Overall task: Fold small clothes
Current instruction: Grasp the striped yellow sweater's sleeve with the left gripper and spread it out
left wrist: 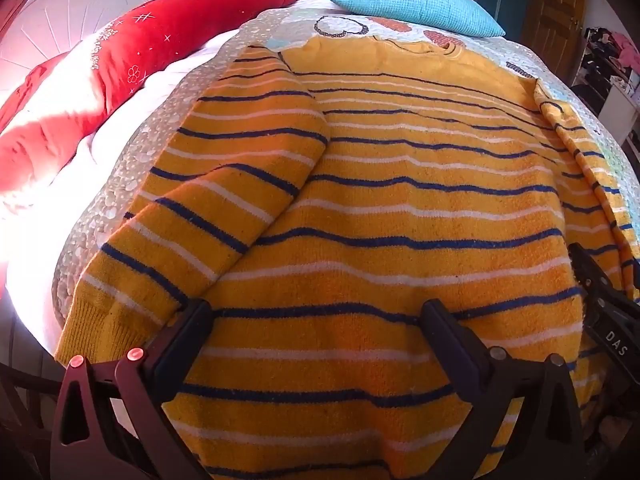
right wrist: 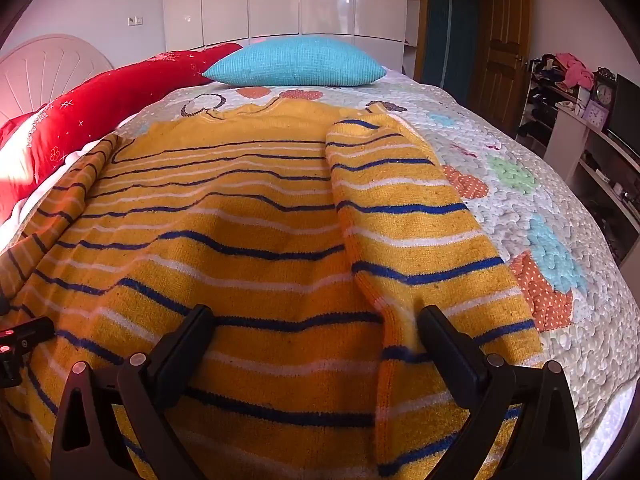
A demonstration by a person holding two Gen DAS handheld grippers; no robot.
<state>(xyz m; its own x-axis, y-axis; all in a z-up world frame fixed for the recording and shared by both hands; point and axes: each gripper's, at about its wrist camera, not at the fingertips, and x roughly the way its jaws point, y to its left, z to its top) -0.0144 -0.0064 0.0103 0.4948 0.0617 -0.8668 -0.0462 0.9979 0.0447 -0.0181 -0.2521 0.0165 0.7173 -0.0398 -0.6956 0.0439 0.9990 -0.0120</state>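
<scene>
**newbie_folds:** so where are you at with it?

**me:** Early on I reckon. The striped sweater (left wrist: 400, 208) is lying flat on its back on the bed quilt (right wrist: 520, 208), hem at the near edge where I'm standing, collar up toward the blue pillow (right wrist: 296, 62) at the far edge. Both sleeves are already laid in over the body: the left sleeve (left wrist: 208, 216) and the right sleeve (right wrist: 408, 240). My left gripper (left wrist: 316, 312) and right gripper (right wrist: 316, 316) both hang over the lower part, fingers spread as wide as they go, nothing in them

**newbie_folds:** next move?

**me:** My guess: come down on the hem, one gripper toward each near corner, pinch both layers and carry it up toward the collar. The knit's thick and rumpled in the middle, so a clean bite matters

**newbie_folds:** anything you can't see?

**me:** The hem itself, it's cut off under my fingers in both views. Can't tell if the right cuff hangs past it either
</scene>
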